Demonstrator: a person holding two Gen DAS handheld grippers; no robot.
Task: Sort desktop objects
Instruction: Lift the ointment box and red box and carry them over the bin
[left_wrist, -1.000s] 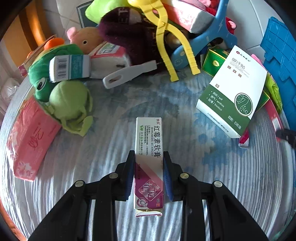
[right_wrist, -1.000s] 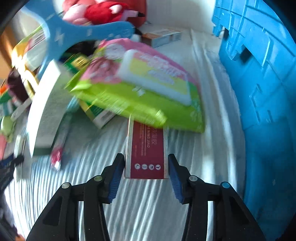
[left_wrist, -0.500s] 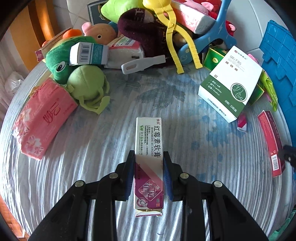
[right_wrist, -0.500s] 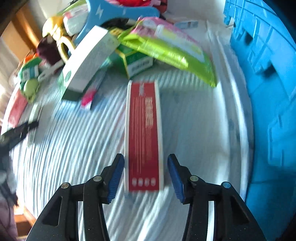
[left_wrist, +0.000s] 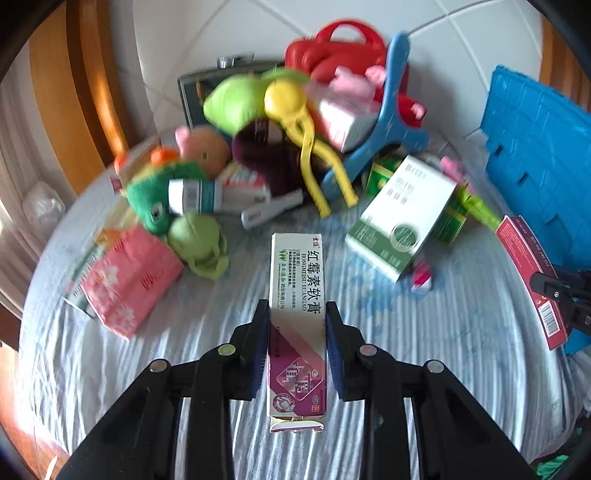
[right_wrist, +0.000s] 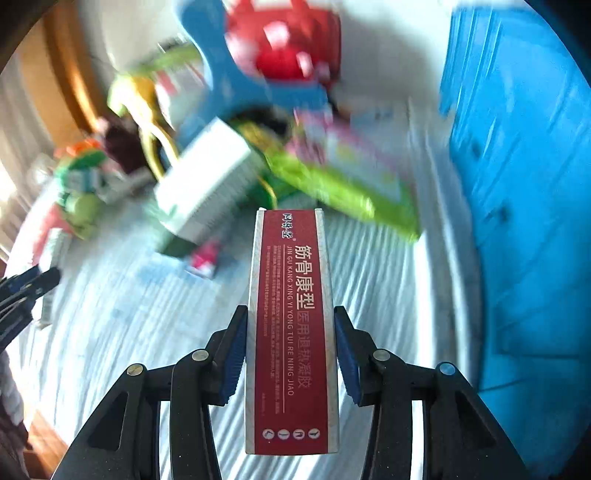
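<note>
My left gripper (left_wrist: 296, 308) is shut on a white and purple ointment box (left_wrist: 297, 273), held lengthwise above the striped cloth (left_wrist: 424, 332). In the right wrist view a long red medicine box (right_wrist: 291, 332) sits between the blue pads of my right gripper (right_wrist: 290, 312). Its jaws are closing and the pads press on the box's sides. The box looks sharp against a blurred background and is off the cloth. The left wrist view shows this red box (left_wrist: 532, 273) at its right edge. My left gripper's fingers (right_wrist: 33, 284) appear at the left edge of the right wrist view.
A pile of plush toys (left_wrist: 159, 192), yellow tongs (left_wrist: 317, 162) and a red case (left_wrist: 332, 51) fills the back. A white-green box (left_wrist: 402, 218) and a pink tissue pack (left_wrist: 129, 280) lie nearer. A green wipes pack (right_wrist: 332, 184) and a blue crate (right_wrist: 524, 184) stand to the right.
Both grippers rose and drew back from the pile with their boxes. The red box came out from under the green pack and left the cloth as the right jaws narrowed onto it.
</note>
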